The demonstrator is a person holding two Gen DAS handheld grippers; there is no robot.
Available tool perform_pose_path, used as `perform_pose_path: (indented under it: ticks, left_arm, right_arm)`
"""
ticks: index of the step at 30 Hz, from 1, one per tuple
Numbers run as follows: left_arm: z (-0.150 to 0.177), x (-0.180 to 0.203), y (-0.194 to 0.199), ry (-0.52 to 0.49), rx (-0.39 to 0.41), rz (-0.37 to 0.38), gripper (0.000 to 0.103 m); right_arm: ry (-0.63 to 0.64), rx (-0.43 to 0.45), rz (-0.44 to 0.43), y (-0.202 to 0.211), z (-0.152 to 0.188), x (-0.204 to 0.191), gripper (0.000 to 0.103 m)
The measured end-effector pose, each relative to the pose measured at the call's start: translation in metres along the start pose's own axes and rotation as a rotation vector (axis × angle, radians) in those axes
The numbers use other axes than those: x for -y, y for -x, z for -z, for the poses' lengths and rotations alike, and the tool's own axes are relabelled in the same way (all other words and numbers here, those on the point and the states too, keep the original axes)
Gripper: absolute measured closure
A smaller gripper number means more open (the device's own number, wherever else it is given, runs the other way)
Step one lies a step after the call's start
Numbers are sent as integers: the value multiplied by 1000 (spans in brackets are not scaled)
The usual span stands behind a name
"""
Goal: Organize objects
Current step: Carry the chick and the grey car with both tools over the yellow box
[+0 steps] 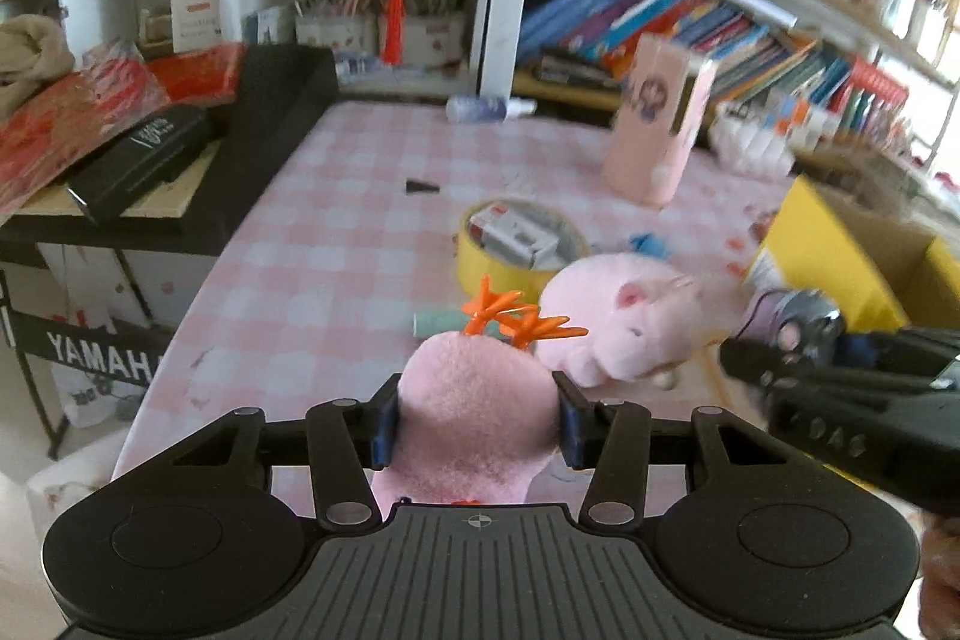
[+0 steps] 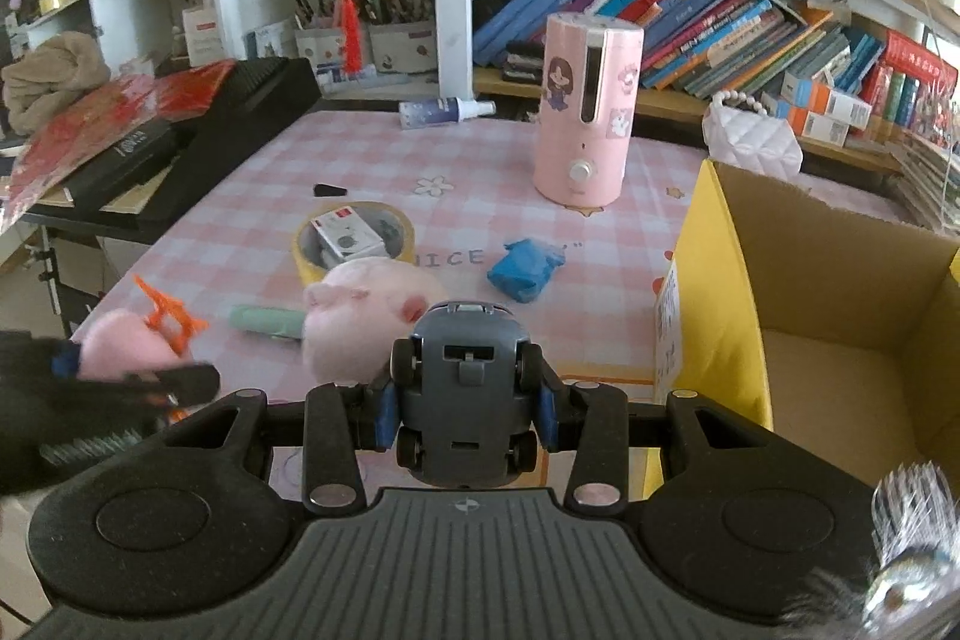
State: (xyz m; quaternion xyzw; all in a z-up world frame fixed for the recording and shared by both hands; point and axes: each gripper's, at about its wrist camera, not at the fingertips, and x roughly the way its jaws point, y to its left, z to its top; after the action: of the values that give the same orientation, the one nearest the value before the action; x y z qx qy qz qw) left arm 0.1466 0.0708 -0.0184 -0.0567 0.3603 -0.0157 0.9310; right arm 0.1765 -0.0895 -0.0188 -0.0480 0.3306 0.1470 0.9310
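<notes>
Meanwhile, two grippers work above the table [image 2: 372, 148]: left gripper [image 1: 477, 421] clenches one pink plush [image 1: 474, 400], right gripper [image 2: 468, 409] grips one toy car [image 2: 465, 388]; a second plush [image 2: 366, 310] lies mid-table.

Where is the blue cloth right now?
In the right wrist view, the blue cloth lies crumpled on the checked tablecloth, between the pink plush pig and the yellow box.

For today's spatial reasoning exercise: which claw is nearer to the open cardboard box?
Right. The right claw, shut on the grey toy car, sits just beside the cardboard box. The left claw, gripping a pink plush toy, is farther from it, beyond the right one.
</notes>
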Motion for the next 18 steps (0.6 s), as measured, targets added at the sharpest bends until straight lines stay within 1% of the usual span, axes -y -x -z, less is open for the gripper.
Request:
perform_pose_path:
  ticks: [4,13,18]
  left_arm:
    - [12,1,20,-15,11,25,56]
    - [39,1,59,-51,20,84,56]
    - [55,4,75,-76,8,115,56]
  right_arm:
    - [24,13,1,22,12,-6,64]
    - [-4,-4,29,62,42,-24,64]
    - [-39,-3,54,87,60,-28,64]
